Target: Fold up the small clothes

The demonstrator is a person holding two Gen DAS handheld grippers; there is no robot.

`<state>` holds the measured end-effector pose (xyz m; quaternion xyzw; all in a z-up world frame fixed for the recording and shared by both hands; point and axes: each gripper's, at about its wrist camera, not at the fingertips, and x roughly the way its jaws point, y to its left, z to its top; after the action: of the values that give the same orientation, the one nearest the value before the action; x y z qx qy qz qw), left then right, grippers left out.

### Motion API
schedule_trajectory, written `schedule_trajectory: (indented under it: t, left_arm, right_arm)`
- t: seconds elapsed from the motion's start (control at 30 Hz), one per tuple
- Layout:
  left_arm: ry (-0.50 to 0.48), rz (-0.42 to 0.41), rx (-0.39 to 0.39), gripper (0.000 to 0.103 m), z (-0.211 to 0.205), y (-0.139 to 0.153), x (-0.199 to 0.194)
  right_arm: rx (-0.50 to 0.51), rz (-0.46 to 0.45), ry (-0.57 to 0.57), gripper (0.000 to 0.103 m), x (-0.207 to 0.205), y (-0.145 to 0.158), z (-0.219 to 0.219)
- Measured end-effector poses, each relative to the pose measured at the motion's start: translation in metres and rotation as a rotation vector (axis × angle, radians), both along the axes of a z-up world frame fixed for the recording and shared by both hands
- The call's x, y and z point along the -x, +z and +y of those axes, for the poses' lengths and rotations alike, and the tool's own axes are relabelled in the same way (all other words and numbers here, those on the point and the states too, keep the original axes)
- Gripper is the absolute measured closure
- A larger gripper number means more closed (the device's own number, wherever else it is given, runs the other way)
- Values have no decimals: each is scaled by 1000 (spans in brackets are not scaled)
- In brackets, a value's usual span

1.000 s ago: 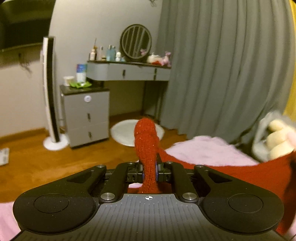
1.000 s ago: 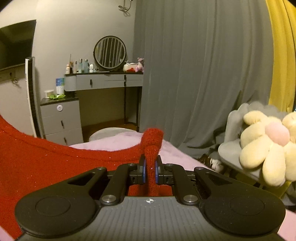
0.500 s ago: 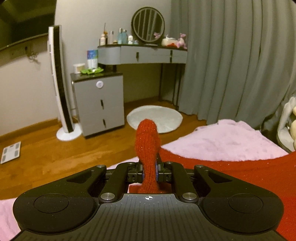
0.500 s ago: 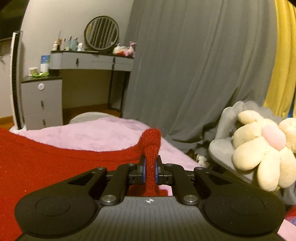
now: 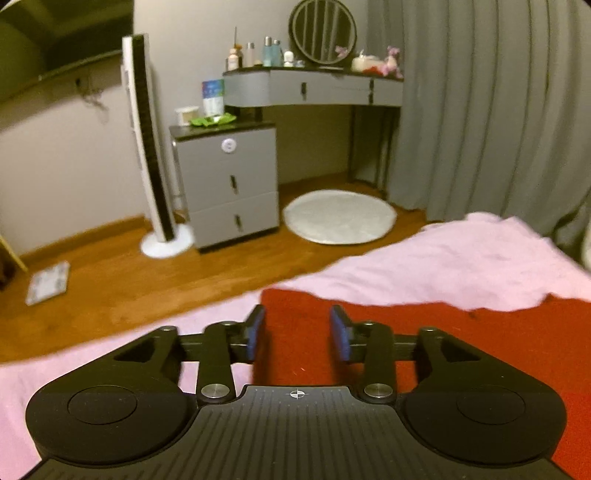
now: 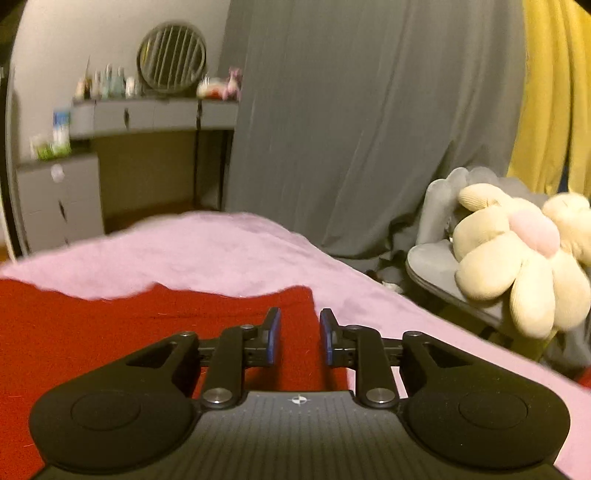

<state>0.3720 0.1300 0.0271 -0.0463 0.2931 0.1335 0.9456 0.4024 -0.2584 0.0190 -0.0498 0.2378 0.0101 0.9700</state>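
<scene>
Both the left gripper (image 5: 297,332) and right gripper (image 6: 298,338) have just been opening, fingers spread with nothing pinched, the red knit garment (image 5: 461,332) lying flat beneath them on the pink blanket (image 5: 443,258).

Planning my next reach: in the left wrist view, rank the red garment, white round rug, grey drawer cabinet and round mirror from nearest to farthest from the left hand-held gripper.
1. Red garment, lying under the left hand-held gripper.
2. White round rug, on the floor beyond the bed.
3. Grey drawer cabinet, left of the rug; close to the rug's distance, so this order is uncertain.
4. Round mirror, on the far dressing table.
</scene>
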Motion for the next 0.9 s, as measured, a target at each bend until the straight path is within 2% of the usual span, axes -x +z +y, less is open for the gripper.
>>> schedule_trajectory:
  t: [0.03, 0.1, 0.17, 0.2, 0.27, 0.3, 0.37, 0.43, 0.5, 0.53, 0.57, 0.6, 0.63, 0.67, 0.77, 0.83, 0.9]
  left_arm:
    - [-28, -13, 44, 49, -4, 1, 11]
    - [-93, -43, 154, 32, -17, -1, 38]
    - [-127, -64, 241, 30, -32, -14, 59]
    - [-150, -46, 262, 30, -40, -23, 64]
    - [-168, 31, 253, 34, -50, -43, 66]
    - [-174, 58, 220, 40, -52, -50, 67]
    - [-190, 80, 101, 51, -51, -56, 71]
    - [-179, 82, 50, 51, -40, -52, 78]
    - [-146, 83, 48, 52, -22, -49, 89]
    - [-134, 86, 55, 50, -12, -48, 96]
    - [-137, 87, 74, 42, 0, -47, 103]
    - [-149, 85, 100, 33, 8, -47, 109]
    - [-170, 80, 145, 32, 18, -47, 114]
    - [-195, 75, 212, 32, 30, -49, 118]
    - [-237, 61, 410, 33, 55, -59, 125]
    - [-257, 68, 490, 34, 53, -67, 121]
    - [-296, 70, 527, 33, 47, -69, 117]
  right_arm:
    - [-19, -9, 41, 81, 16, 1, 4]
    - [-69, 6, 165, 81, 50, -1, 22]
    - [-150, 25, 297, 81, 83, -9, 41]
    - [-171, 45, 363, 81, 97, -15, 52]
    - [-152, 77, 412, 81, 116, -32, 67]
    - [-123, 74, 397, 81, 121, -40, 68]
    - [-67, 69, 362, 81, 127, -50, 57]
    - [-22, 81, 249, 83, 126, -47, 32]
    - [-56, 108, 115, 85, 124, -37, -7]
    - [-121, 117, 92, 85, 126, -29, -30]
    - [-186, 126, 96, 82, 127, -24, -50]
    - [-237, 147, 99, 73, 127, -19, -68]
    - [-262, 163, 101, 44, 127, -17, -83]
    - [-287, 171, 118, 28, 127, -17, -98]
    - [-371, 212, 179, 28, 125, -25, -132]
    - [-362, 231, 204, 30, 111, -32, -138]
    - [-353, 234, 250, 31, 101, -34, -136]
